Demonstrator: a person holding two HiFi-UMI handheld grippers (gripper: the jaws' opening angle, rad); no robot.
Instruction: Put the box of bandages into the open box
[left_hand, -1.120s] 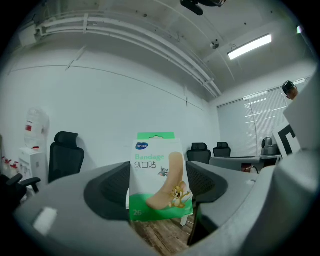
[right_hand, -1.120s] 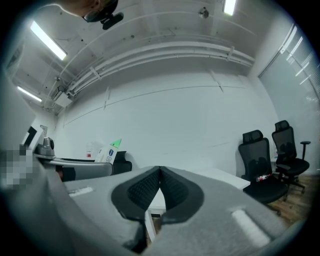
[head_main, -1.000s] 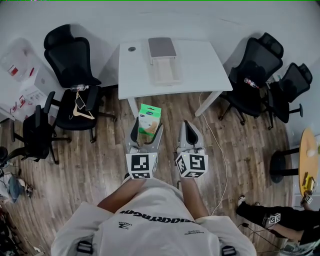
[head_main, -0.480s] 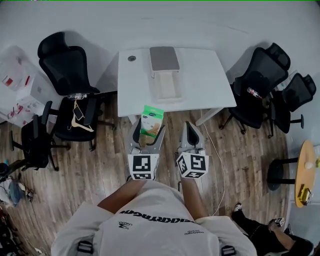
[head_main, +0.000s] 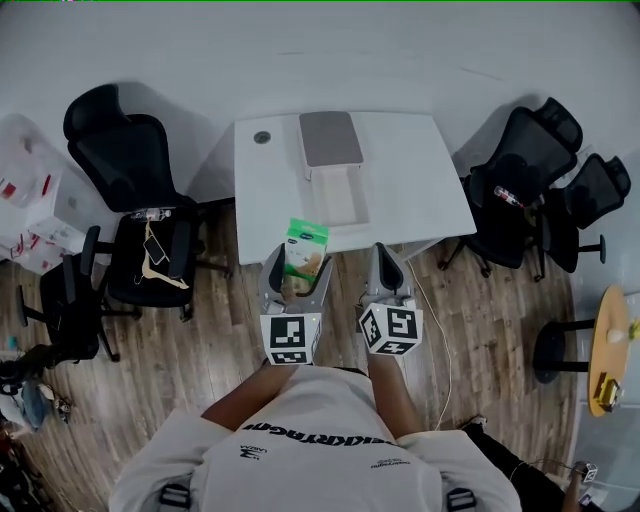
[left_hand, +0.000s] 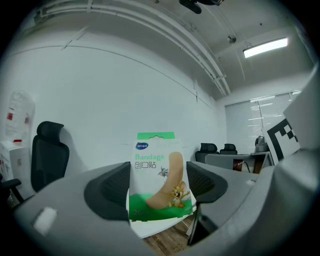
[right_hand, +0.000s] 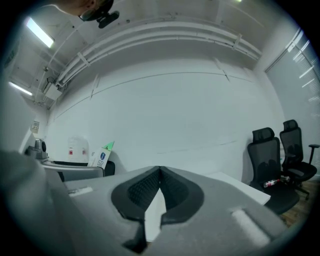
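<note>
The green and white box of bandages (head_main: 303, 252) stands upright between the jaws of my left gripper (head_main: 295, 280), which is shut on it; in the left gripper view the bandage box (left_hand: 157, 181) fills the gap between the two dark pads of the left gripper (left_hand: 158, 187). It hangs at the near edge of the white table (head_main: 420, 190). The open box (head_main: 335, 192) lies on the table just ahead, its grey lid (head_main: 330, 138) folded back behind it. My right gripper (head_main: 388, 275) is beside the left one, shut with nothing in it; the right gripper (right_hand: 159, 187) shows its pads touching.
Black office chairs stand left (head_main: 135, 170) and right (head_main: 520, 175) of the table. One left chair (head_main: 160, 255) carries a hanger and a phone. A white cable (head_main: 435, 320) trails over the wood floor. A round wooden table (head_main: 608, 350) sits at the far right.
Both grippers and the bandage box have come closer to the table; the box has gone from over the floor to the table's near edge. The grip has stayed the same.
</note>
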